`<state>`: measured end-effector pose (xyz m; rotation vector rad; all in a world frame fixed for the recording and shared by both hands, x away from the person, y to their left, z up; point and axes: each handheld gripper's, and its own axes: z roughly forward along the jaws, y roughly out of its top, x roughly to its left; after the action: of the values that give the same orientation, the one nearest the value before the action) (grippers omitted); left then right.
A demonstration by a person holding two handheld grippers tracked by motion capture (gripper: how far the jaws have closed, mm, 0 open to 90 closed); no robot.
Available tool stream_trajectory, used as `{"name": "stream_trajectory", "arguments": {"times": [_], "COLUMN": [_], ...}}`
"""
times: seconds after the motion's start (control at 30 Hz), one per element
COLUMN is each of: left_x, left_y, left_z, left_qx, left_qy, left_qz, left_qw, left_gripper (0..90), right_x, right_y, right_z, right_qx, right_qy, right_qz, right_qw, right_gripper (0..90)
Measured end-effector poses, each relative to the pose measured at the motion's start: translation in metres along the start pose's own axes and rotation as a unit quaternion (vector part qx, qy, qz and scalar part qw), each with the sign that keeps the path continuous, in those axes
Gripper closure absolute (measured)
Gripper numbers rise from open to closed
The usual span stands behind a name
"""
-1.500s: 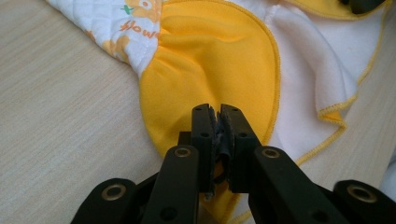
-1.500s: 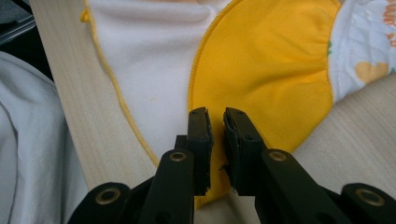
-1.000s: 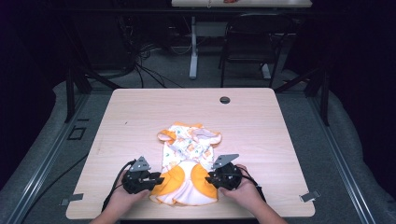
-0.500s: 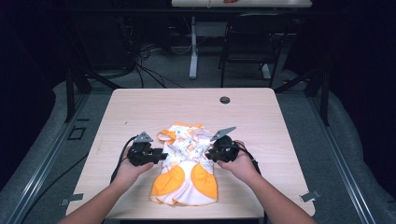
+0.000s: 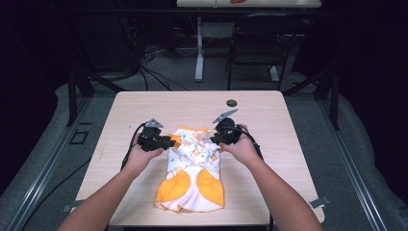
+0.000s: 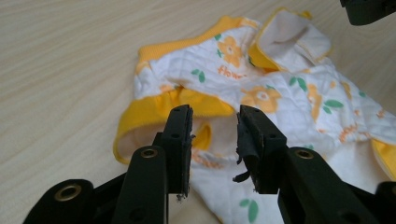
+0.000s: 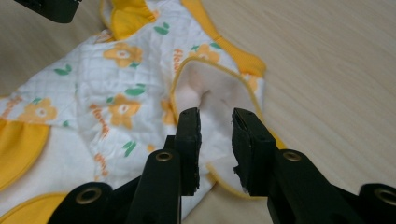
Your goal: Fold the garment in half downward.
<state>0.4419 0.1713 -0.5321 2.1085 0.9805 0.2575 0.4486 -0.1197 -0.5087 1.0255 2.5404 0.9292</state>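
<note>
1 garment [image 5: 195, 166] lying mid-table [image 5: 269, 103] | your L gripper [image 6: 214, 140] hovering at its left edge, jaws apart, been closing, empty | R gripper [image 7: 215, 142] at its right edge, been opening, empty

Bare table [image 5: 144, 202] lies open at frame left, right and top. The crumpled garment [image 5: 195, 168] occupies the centre, flanked closely by the left gripper [image 5: 169, 141] and right gripper [image 5: 215, 139]. A small dark disc [image 5: 232, 102] sits upper centre.
</note>
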Motion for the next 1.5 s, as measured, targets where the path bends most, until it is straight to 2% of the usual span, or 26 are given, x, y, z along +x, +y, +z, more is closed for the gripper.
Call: {"name": "stream_trajectory", "arguments": {"times": [0.03, 0.1, 0.17, 0.2, 0.3, 0.33, 0.43, 0.53, 0.6, 0.7, 0.8, 0.87, 0.93, 1.0, 1.07, 1.17, 1.33, 1.37, 1.5], "left_x": [0.003, 0.005, 0.007, 0.008, 0.012, 0.012, 0.019, 0.022, 0.023, 0.027, 0.029, 0.029, 0.03, 0.031, 0.032, 0.034, 0.036, 0.038, 0.039], "left_y": [0.005, 0.009, 0.011, 0.013, 0.016, 0.016, 0.018, 0.018, 0.018, 0.018, 0.016, 0.016, 0.015, 0.014, 0.014, 0.013, 0.01, 0.01, 0.009], "left_z": [0.005, 0.008, 0.009, 0.011, 0.014, 0.014, 0.019, 0.022, 0.026, 0.032, 0.036, 0.037, 0.039, 0.04, 0.04, 0.041, 0.045, 0.046, 0.049], "left_qx": [0.001, 0.001, 0.002, -0.001, -0.001, -0.001, 0.0, 0.007, 0.007, 0.011, 0.012, 0.013, 0.016, 0.021, 0.019, 0.018, 0.021, 0.018, 0.017], "left_qy": [0.001, 0.004, 0.003, -0.002, 0.0, 0.0, 0.016, 0.024, 0.033, 0.035, 0.033, 0.03, 0.033, 0.037, 0.043, 0.05, 0.047, 0.04, 0.042], "left_qz": [0.008, 0.007, 0.007, 0.007, 0.015, 0.015, -0.002, -0.007, -0.007, -0.015, -0.016, -0.016, -0.012, -0.013, -0.012, -0.02, -0.025, -0.032, -0.033], "left_qw": [1.0, 1.0, 1.0, 1.0, 0.9999, 0.9999, 0.9999, 0.9997, 0.9994, 0.9992, 0.9993, 0.9993, 0.9993, 0.999, 0.9988, 0.9984, 0.9983, 0.9985, 0.9984], "left_gripper": [66.2, 67.1, 67.8, 70.2, 71.2, 71.2, 69.9, 67.4, 65.5, 64.0, 63.1, 62.3, 61.4, 60.3, 59.6, 57.2, 53.7, 53.5, 53.2], "right_x": [-0.005, -0.009, -0.011, -0.016, -0.022, -0.023, -0.028, -0.031, -0.036, -0.039, -0.039, -0.038, -0.034, -0.032, -0.031, -0.031, -0.032, -0.032, -0.031], "right_y": [0.004, 0.008, 0.01, 0.013, 0.017, 0.018, 0.021, 0.023, 0.023, 0.019, 0.014, 0.012, 0.008, 0.007, 0.004, 0.001, -0.002, -0.002, -0.002], "right_z": [0.007, 0.013, 0.016, 0.021, 0.027, 0.03, 0.033, 0.038, 0.046, 0.053, 0.057, 0.059, 0.062, 0.063, 0.064, 0.065, 0.069, 0.07, 0.072], "right_qx": [-0.004, 0.003, 0.004, -0.006, 0.007, 0.001, -0.005, 0.001, 0.002, 0.015, 0.019, 0.012, 0.028, 0.037, 0.03, 0.033, 0.032, 0.034, 0.03], "right_qy": [0.0, -0.013, -0.017, -0.02, -0.031, -0.034, -0.046, -0.052, -0.056, -0.052, -0.019, -0.013, -0.008, -0.012, -0.015, -0.02, -0.026, -0.029, -0.031], "right_qz": [0.015, 0.007, 0.008, 0.03, 0.026, 0.033, 0.048, 0.051, 0.062, 0.073, 0.086, 0.088, 0.081, 0.079, 0.079, 0.079, 0.086, 0.083, 0.084], "right_qw": [0.9999, 0.9999, 0.9998, 0.9993, 0.9991, 0.9989, 0.9978, 0.9973, 0.9965, 0.9959, 0.9959, 0.996, 0.9963, 0.9962, 0.9963, 0.9961, 0.9954, 0.9956, 0.9956], "right_gripper": [71.3, 71.7, 71.8, 72.3, 71.8, 71.6, 70.4, 69.4, 68.6, 66.5, 62.2, 61.5, 57.3, 56.3, 56.2, 55.8, 55.1, 55.2, 58.6]}}
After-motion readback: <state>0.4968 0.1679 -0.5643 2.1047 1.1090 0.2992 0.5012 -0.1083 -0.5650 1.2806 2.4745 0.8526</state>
